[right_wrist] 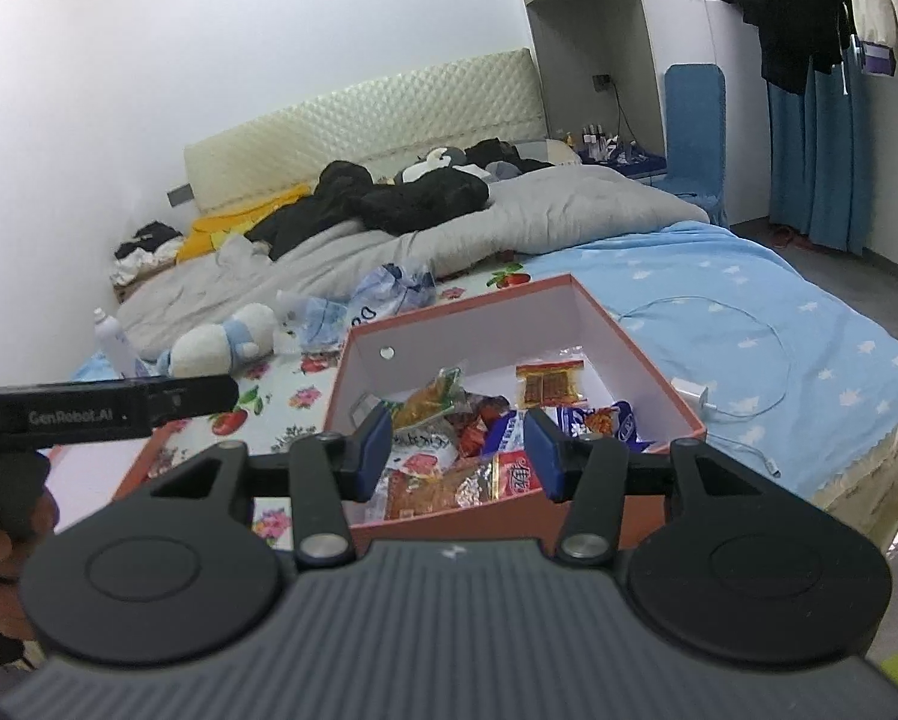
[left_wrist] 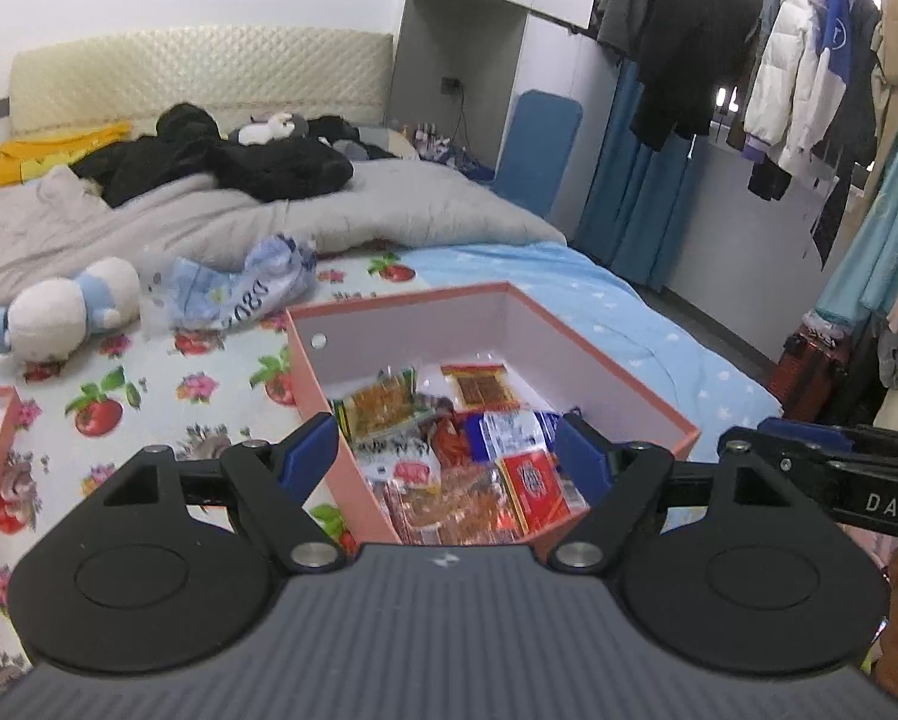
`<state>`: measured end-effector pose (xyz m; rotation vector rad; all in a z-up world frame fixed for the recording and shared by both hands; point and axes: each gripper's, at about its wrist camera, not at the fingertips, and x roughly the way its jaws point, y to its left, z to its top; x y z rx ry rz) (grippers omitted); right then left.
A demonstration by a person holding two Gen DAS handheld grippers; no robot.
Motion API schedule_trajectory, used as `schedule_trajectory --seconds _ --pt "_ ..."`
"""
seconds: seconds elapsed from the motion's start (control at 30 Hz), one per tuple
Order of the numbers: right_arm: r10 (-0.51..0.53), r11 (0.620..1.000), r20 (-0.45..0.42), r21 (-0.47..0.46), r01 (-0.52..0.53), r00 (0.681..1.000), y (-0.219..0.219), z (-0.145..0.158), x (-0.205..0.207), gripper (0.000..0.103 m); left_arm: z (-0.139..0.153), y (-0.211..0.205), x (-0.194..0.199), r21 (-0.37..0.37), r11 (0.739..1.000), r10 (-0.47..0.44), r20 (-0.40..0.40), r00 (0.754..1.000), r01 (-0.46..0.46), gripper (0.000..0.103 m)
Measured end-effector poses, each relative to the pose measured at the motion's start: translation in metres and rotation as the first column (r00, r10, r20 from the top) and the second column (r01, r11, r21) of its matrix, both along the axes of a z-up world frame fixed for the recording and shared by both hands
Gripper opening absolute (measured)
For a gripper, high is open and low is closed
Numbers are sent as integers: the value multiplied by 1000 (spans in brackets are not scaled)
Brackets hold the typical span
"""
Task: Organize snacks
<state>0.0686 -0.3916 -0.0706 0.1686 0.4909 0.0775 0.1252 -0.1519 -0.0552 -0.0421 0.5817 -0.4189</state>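
Hovering over snack box (left_wrist: 599,372): left gripper (left_wrist: 443,459), right gripper (right_wrist: 456,450) spread wide, holding nothing.

The bed (right_wrist: 779,324) carries the open pink box (right_wrist: 569,498) of snack packets near its foot edge, on the seam between a fruit-print sheet (left_wrist: 149,396) and a blue starred sheet (left_wrist: 617,312). A white charger and cable (right_wrist: 692,393) lie on the blue sheet just beside the box. Toward the headboard lie a crumpled plastic bag (left_wrist: 239,288), a plush toy (left_wrist: 65,306), a white bottle (right_wrist: 110,339), a grey quilt (left_wrist: 221,222) and dark clothes (left_wrist: 227,162).
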Motion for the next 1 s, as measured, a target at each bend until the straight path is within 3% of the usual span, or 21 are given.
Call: schedule_trajectory --seconds 0.3,1.0 --pt "-15 1000 -18 -9 15 1000 6 -11 -6 52 -14 1 -3 9 1000 13 -30 999 -12 83" --pt "-34 999 -13 5 34 999 6 -13 -6 52 -7 10 -7 0 999 39 -13 999 -39 83"
